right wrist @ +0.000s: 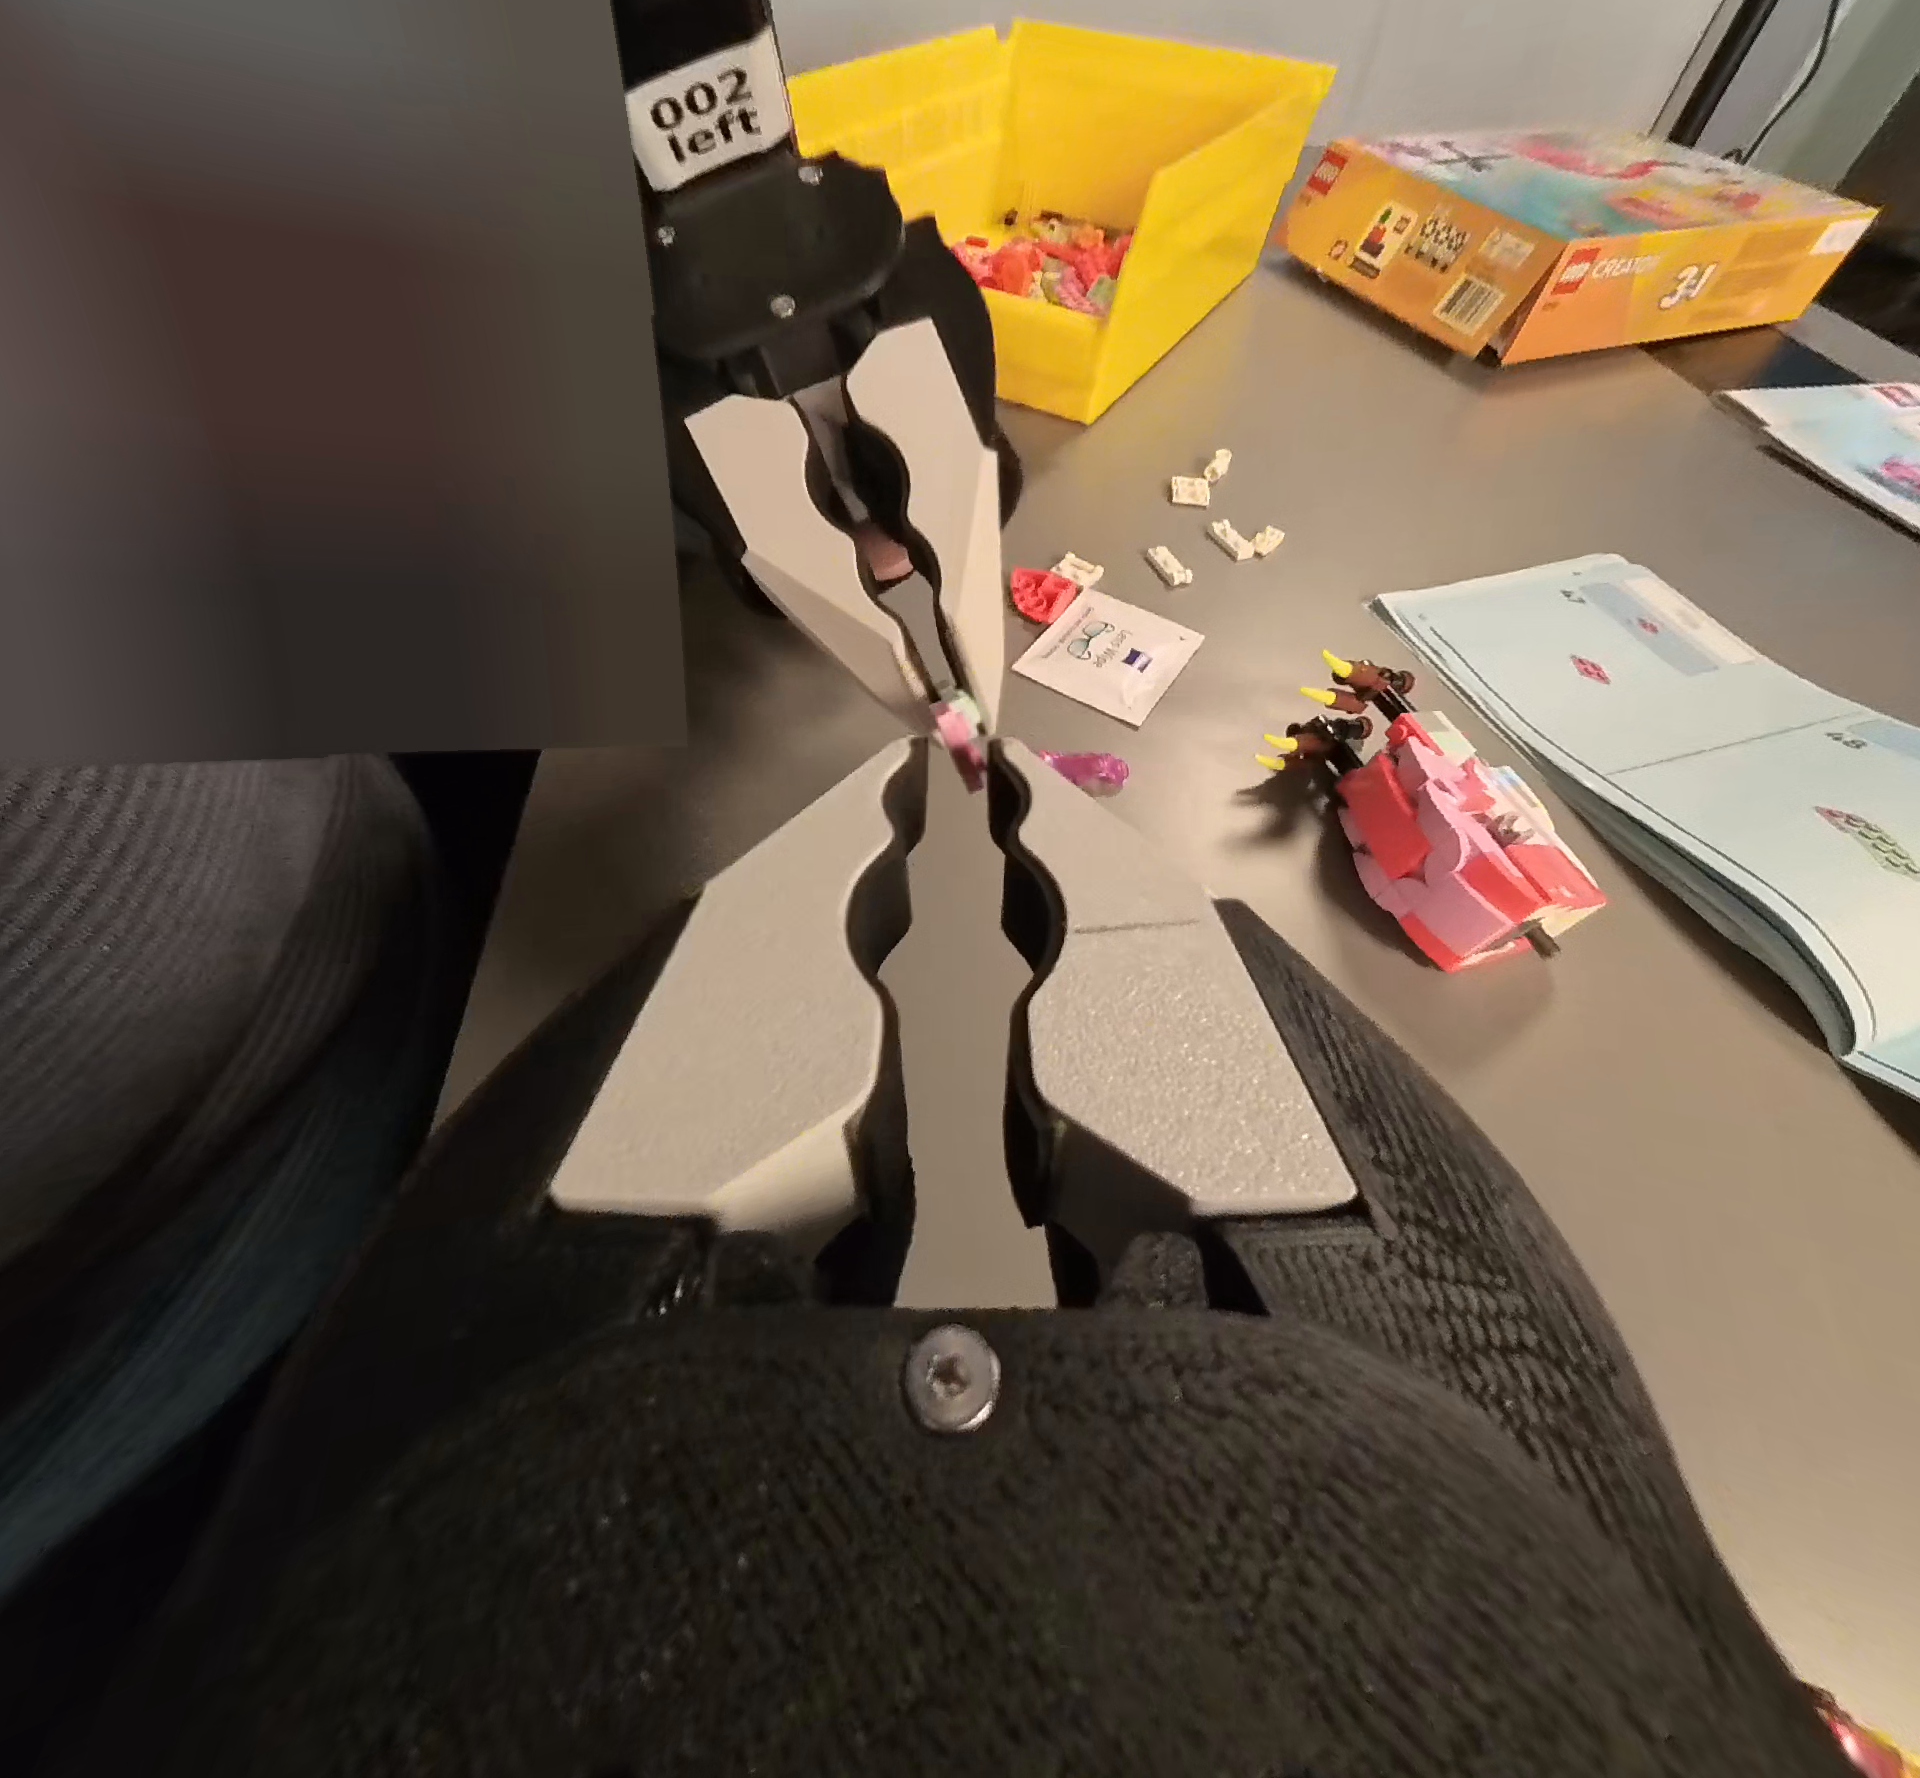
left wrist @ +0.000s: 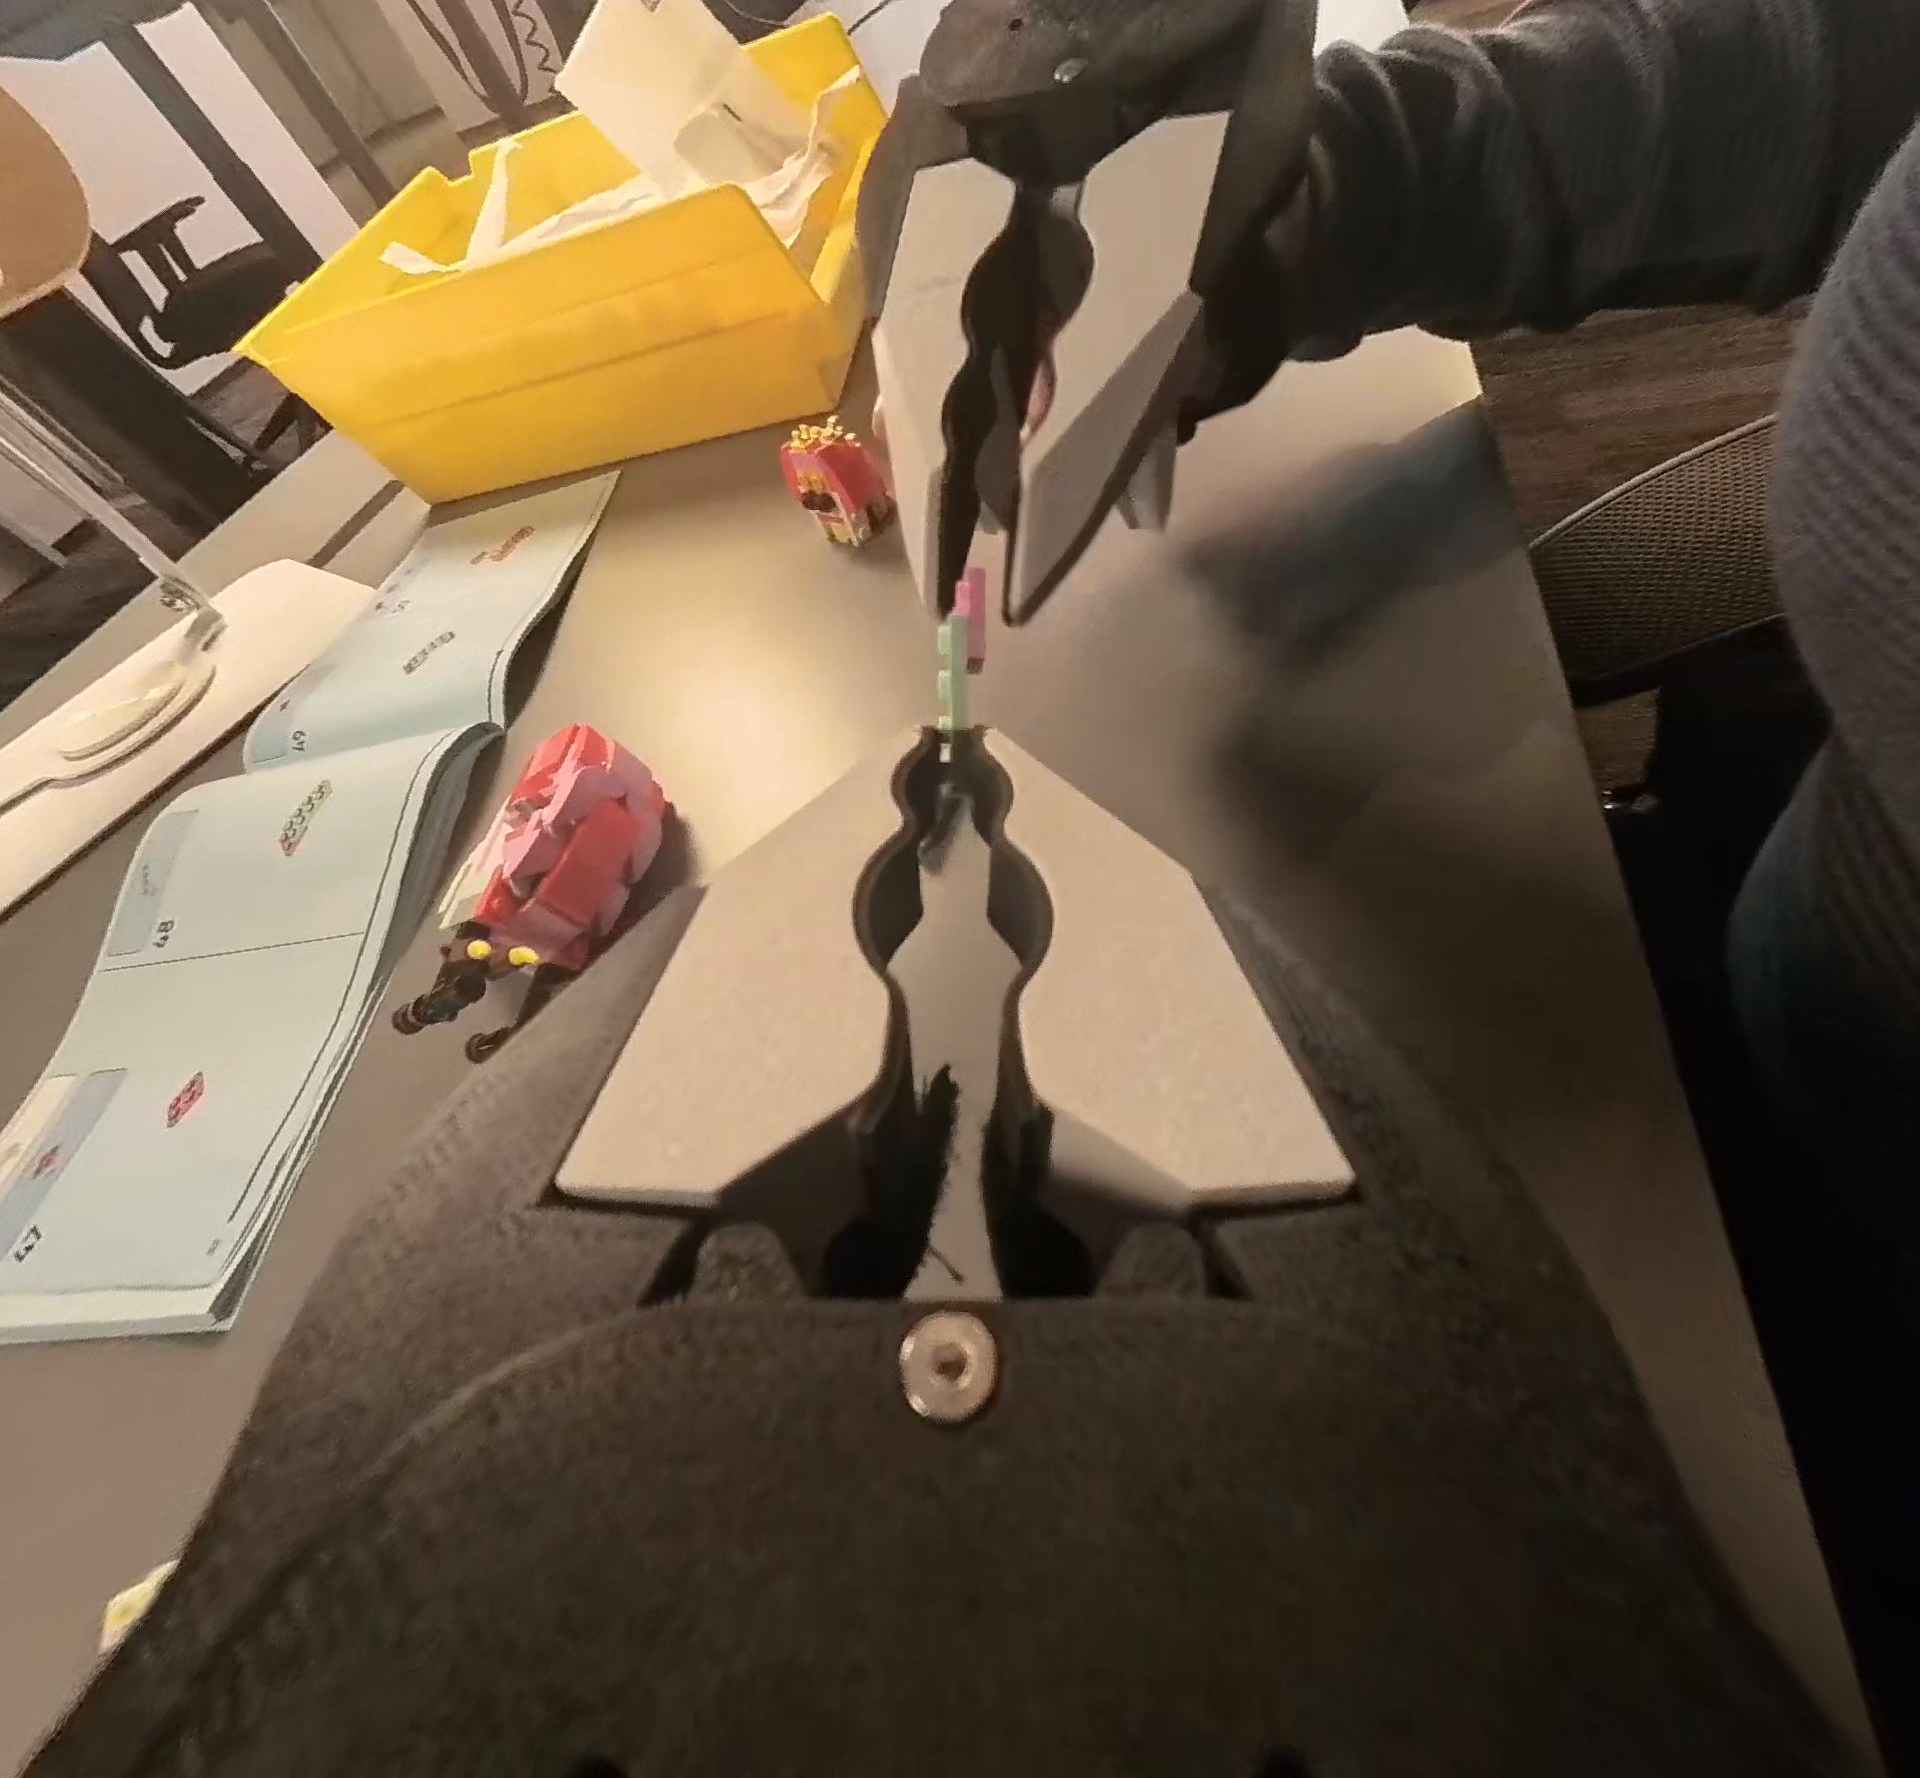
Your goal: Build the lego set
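Note:
In the left wrist view my left gripper (left wrist: 954, 739) is shut on the lower end of a thin light green plate (left wrist: 951, 679) and holds it upright above the grey table (left wrist: 727, 648). A small pink piece (left wrist: 975, 611) sits on the plate's far end. My right gripper (left wrist: 979, 608) comes in from above with its fingertips around that pink piece. In the right wrist view my right gripper (right wrist: 956, 743) is shut on the pink piece (right wrist: 961, 748). Tip to tip with it, the left gripper (right wrist: 951, 705) pinches the green plate (right wrist: 961, 698).
A yellow bin (left wrist: 582, 346) holds white papers; another yellow bin (right wrist: 1174, 201) holds loose bricks. A red and pink brick model (right wrist: 1455, 845) lies by an open booklet (right wrist: 1662, 741). Small white pieces (right wrist: 1231, 539), a white sachet (right wrist: 1107, 653) and a toy box (right wrist: 1558, 253) lie beyond. My left and right fingertips are right by each other.

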`<state>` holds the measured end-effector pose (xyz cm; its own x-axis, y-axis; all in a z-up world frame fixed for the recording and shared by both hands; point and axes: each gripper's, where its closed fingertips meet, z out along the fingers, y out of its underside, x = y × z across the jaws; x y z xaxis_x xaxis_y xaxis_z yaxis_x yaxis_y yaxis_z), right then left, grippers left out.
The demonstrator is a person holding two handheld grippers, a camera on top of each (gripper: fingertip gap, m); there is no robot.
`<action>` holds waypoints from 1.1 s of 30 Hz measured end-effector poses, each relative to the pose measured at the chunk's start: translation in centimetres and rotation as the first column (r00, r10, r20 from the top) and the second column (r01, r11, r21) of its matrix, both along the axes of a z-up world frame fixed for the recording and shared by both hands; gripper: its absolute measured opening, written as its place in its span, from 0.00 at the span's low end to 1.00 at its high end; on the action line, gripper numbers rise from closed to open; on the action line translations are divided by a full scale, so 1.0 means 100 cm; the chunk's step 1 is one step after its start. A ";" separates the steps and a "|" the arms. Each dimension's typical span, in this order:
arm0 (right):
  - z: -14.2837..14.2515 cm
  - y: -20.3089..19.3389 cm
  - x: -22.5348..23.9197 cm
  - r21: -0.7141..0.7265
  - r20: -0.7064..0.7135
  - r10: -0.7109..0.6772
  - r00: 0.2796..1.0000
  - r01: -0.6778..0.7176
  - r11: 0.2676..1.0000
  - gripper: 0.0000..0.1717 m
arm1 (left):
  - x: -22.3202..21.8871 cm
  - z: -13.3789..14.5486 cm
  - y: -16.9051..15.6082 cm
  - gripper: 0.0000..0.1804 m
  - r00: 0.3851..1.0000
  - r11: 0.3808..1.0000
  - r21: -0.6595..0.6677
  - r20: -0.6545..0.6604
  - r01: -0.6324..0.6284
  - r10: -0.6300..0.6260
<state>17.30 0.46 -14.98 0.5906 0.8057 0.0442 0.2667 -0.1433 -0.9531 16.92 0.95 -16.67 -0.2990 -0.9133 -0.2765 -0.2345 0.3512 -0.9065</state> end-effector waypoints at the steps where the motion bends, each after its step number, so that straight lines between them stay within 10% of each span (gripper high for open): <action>1: 0.002 0.000 0.001 0.004 -0.006 0.000 1.000 0.000 1.000 0.04 | 0.000 -0.001 0.000 0.02 1.000 1.000 -0.001 -0.004 0.001 -0.001; 16: -0.070 0.012 0.032 -0.241 0.233 -0.066 0.970 0.123 0.963 0.08 | -0.006 -0.041 0.018 0.02 0.995 0.834 0.552 -0.084 0.004 0.051; 33: -0.037 0.000 0.000 -0.017 0.180 0.034 0.983 -0.031 0.999 0.10 | -0.002 -0.032 0.006 0.02 0.999 0.899 0.437 -0.038 0.020 -0.004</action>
<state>17.31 0.44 -18.71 0.5475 0.8256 0.1365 0.4389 -0.1444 -0.8868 16.74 1.50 -19.85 -0.3262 -0.6992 -0.6362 -0.2564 0.7132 -0.6523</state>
